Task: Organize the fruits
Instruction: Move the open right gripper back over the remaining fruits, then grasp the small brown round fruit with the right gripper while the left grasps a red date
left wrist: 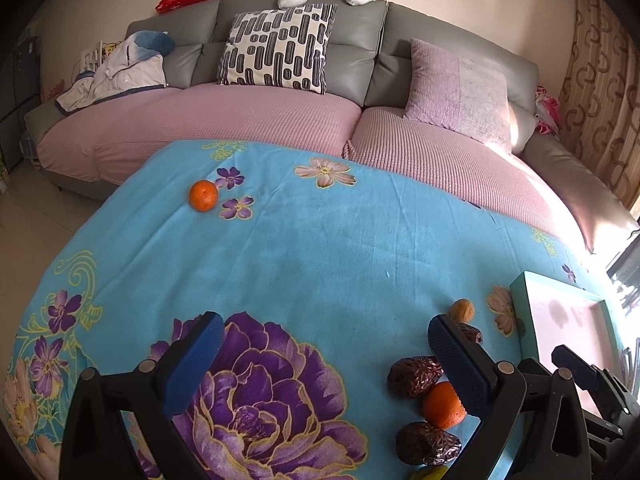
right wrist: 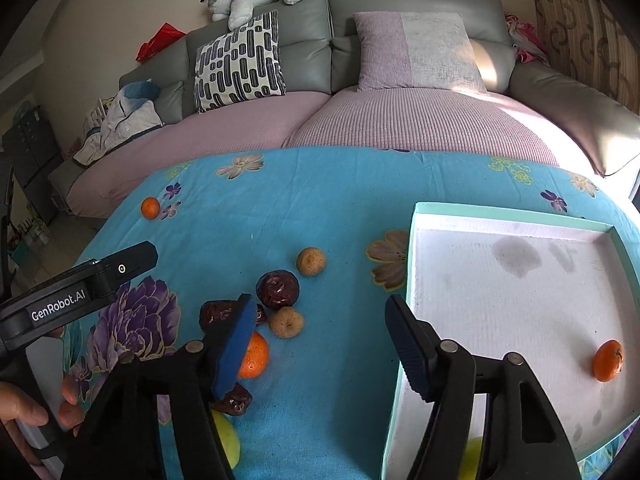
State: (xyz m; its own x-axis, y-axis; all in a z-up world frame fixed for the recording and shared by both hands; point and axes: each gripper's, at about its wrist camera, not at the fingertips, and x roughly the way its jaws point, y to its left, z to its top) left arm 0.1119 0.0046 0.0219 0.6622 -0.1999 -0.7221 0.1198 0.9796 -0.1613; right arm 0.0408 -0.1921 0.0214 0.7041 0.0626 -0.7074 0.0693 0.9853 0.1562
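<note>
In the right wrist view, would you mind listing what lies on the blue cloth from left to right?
Far tangerine → tangerine behind the left finger → round dark date → tan fruit → tray, with a tangerine inside.

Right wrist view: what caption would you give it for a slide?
Open right gripper hovers over loose fruit on a blue floral cloth, beside a tray holding one orange.

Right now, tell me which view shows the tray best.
The right wrist view. There the tray fills the right side, its teal rim and white floor open to sight, with one orange inside. The left wrist view catches only a far-right slice of the tray, partly hidden behind the right gripper.
</note>
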